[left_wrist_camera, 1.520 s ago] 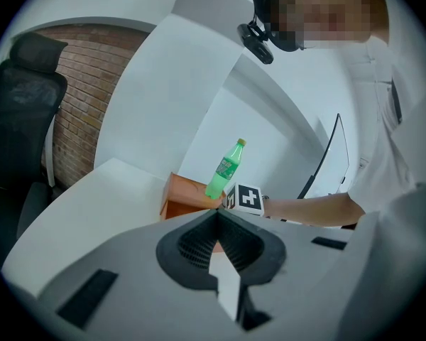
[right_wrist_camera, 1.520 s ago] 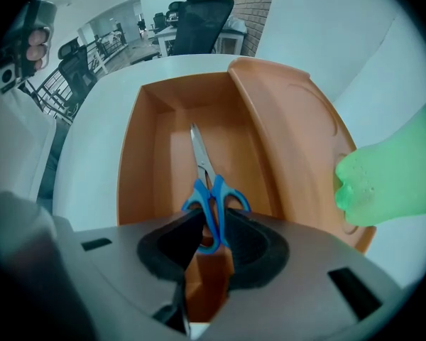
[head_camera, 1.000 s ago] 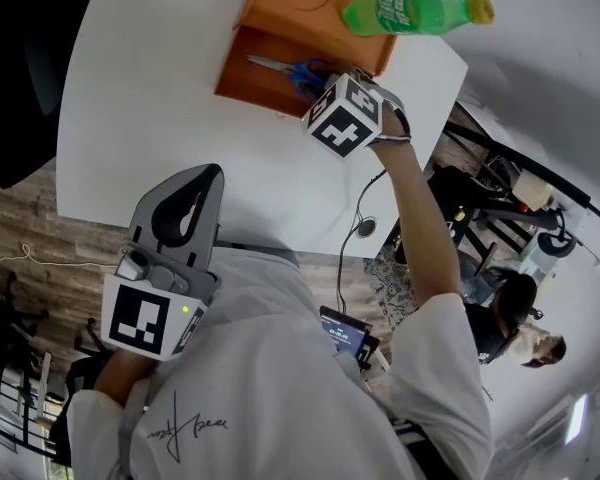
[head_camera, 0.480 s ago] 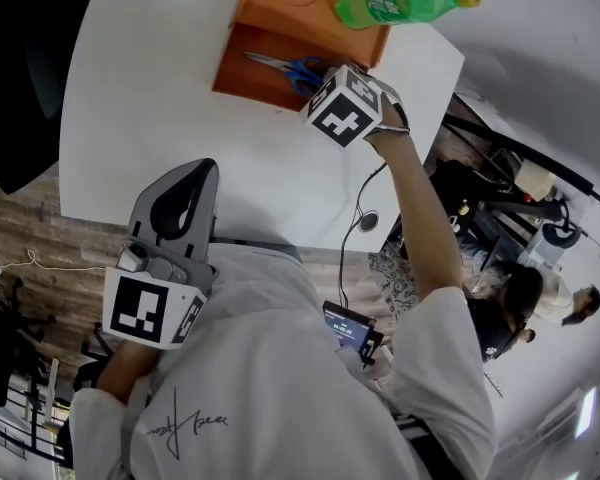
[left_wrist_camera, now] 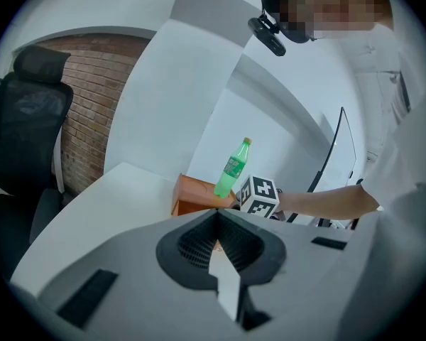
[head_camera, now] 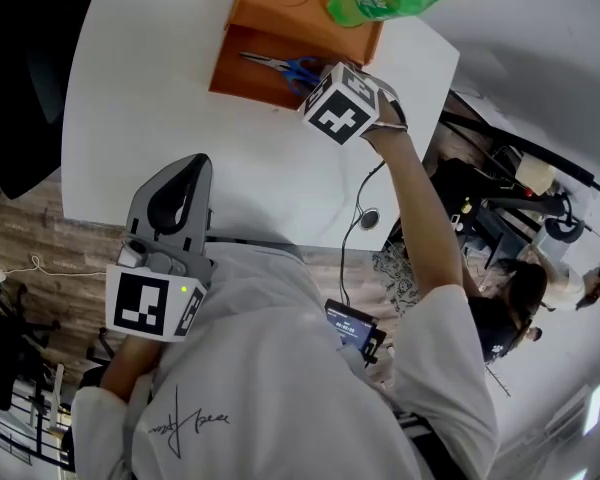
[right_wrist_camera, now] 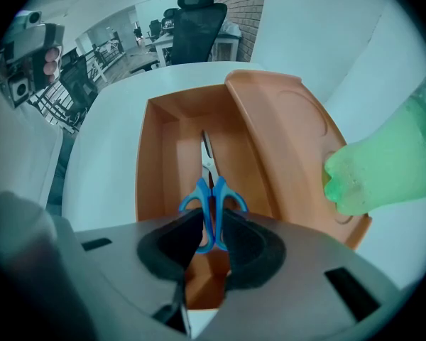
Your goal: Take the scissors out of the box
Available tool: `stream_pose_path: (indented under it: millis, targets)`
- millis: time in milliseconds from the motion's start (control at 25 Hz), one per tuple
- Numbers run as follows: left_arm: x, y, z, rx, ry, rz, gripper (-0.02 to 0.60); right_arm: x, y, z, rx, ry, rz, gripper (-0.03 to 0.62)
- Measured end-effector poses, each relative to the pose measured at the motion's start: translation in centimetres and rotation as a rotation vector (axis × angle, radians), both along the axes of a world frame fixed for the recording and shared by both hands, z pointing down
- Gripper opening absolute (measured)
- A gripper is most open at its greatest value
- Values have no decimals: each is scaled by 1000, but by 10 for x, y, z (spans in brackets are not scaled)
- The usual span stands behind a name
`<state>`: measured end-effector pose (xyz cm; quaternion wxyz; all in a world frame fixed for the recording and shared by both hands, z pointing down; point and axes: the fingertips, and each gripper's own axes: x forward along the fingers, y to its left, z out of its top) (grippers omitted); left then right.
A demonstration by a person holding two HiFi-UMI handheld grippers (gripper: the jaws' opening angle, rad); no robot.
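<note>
Two blue loop handles on steel scissors [right_wrist_camera: 212, 199], rectangular orange box [right_wrist_camera: 156, 165]

Open-plan office, black high-backed office chair [left_wrist_camera: 28, 119] beside a brick wall [left_wrist_camera: 92, 98], white table [head_camera: 150, 98] over wood-plank floor [head_camera: 20, 233], rows of desks [right_wrist_camera: 145, 45] and more swivel chairs [right_wrist_camera: 199, 16] behind

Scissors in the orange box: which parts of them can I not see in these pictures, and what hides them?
- Right gripper view: the scissors handle ends sit between the jaws of the right tool; contact cannot be made out.
- Head view: the tool's marker cube covers part of the handles.
- Left gripper view: the box wall hides the scissors.
</note>
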<state>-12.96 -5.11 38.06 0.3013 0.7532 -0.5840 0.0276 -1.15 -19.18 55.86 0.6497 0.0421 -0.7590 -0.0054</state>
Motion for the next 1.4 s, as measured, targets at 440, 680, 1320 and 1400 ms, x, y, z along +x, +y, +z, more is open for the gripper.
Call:
stream_pose_path:
  millis: [440, 680, 1320, 1400]
  targets:
    - [3, 6, -4, 11, 3, -4, 5, 7, 3, -10, -5, -31, 44, 94]
    - [7, 6, -6, 18, 4, -1, 5, 9, 2, -17, -1, -58, 67, 94]
    - [5, 10, -16, 51, -5, 1, 5, 14, 11, -39, 8, -115, 114, 94]
    - [2, 10, -17, 54, -9, -7, 5, 16, 12, -42, 9, -126, 125, 94]
